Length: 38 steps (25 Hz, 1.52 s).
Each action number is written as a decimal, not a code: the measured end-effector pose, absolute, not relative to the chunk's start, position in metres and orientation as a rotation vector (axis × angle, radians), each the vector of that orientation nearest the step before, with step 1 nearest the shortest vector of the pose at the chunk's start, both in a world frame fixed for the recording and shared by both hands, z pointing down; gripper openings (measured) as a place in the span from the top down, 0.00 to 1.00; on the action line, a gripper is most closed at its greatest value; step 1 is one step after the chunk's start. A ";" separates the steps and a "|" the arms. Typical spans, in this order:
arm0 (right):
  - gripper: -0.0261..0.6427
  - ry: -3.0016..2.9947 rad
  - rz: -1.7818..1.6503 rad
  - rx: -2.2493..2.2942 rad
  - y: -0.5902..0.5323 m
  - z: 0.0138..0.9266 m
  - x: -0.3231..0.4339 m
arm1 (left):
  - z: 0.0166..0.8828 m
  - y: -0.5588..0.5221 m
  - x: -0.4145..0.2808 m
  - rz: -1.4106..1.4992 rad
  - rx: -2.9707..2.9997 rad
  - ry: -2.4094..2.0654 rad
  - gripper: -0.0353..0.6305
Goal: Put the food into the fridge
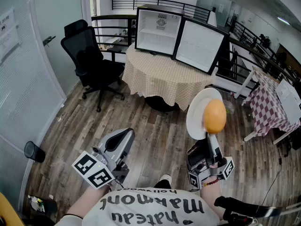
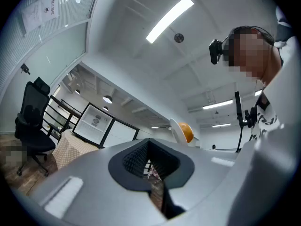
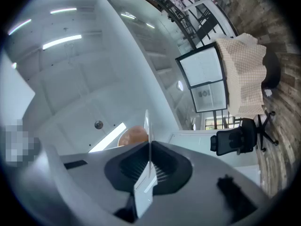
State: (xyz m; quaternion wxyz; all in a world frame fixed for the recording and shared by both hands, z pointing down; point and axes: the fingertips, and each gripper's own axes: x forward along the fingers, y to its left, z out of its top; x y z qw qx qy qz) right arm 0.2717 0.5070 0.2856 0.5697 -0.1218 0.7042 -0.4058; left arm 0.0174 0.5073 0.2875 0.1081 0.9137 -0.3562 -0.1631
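Observation:
My right gripper (image 1: 212,141) is shut on the rim of a white plate (image 1: 200,112), held up on edge at waist height. An orange (image 1: 215,117) rests against the plate's face. In the right gripper view the plate's rim (image 3: 147,140) runs between the jaws, with the orange (image 3: 133,135) behind it. The small black fridge (image 1: 157,29) stands open on a round table with a beige checked cloth (image 1: 162,76), its door (image 1: 201,45) swung to the right. My left gripper (image 1: 121,142) is low at the left, shut and empty, a few steps from the table.
A black office chair (image 1: 91,60) stands left of the round table. A table with a red checked cloth (image 1: 269,105) is at the right. A glass wall (image 1: 28,79) runs along the left, with a black bin (image 1: 34,151) by it. Black railings (image 1: 155,3) run behind the fridge.

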 end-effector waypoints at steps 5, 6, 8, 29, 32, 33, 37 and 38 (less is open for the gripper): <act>0.92 1.647 -0.962 -0.274 0.505 0.287 0.269 | 0.287 0.506 0.015 -0.494 2.686 -1.046 0.94; 0.92 1.647 -0.964 -0.274 0.504 0.287 0.269 | 0.287 0.506 0.015 -0.494 2.687 -1.045 0.94; 0.92 1.644 -0.966 -0.274 0.504 0.287 0.268 | 0.287 0.506 0.014 -0.493 2.688 -1.044 0.94; 0.92 1.657 -1.119 -0.362 0.441 0.318 0.219 | 0.302 0.469 -0.028 -0.525 2.599 -1.067 0.94; 0.92 1.677 -1.131 -0.368 0.413 0.323 0.213 | 0.307 0.442 -0.032 -0.538 2.585 -1.080 0.94; 0.92 1.683 -1.137 -0.367 0.402 0.325 0.211 | 0.308 0.432 -0.034 -0.532 2.591 -1.095 0.94; 0.92 1.690 -1.151 -0.365 0.349 0.327 0.207 | 0.314 0.383 -0.038 -0.516 2.574 -1.120 0.94; 0.92 1.692 -1.149 -0.363 0.335 0.327 0.208 | 0.315 0.369 -0.039 -0.512 2.569 -1.125 0.94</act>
